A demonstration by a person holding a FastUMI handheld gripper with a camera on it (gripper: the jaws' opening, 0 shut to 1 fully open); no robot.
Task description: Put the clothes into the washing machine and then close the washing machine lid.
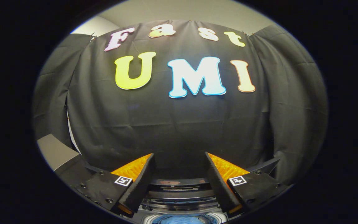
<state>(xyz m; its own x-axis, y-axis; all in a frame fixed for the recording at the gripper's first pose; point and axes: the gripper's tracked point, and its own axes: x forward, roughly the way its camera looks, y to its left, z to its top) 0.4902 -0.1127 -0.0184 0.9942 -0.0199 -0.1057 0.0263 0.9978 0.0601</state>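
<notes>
Gripper view, lower centre: our tool (pixel 179 157) released, empty; washing machine (pixel 179 199) beneath, blue clothes (pixel 179 220) inside. Risk we judge: lid unsighted, closing push may miss.

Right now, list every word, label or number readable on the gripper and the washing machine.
Gripper, fingers open with nothing between them: no words; each finger carries a square coded marker, a pattern rather than text.
Washing machine, below and beyond the fingers: nothing readable; a reddish mark at its rear is too blurred to tell.
</notes>
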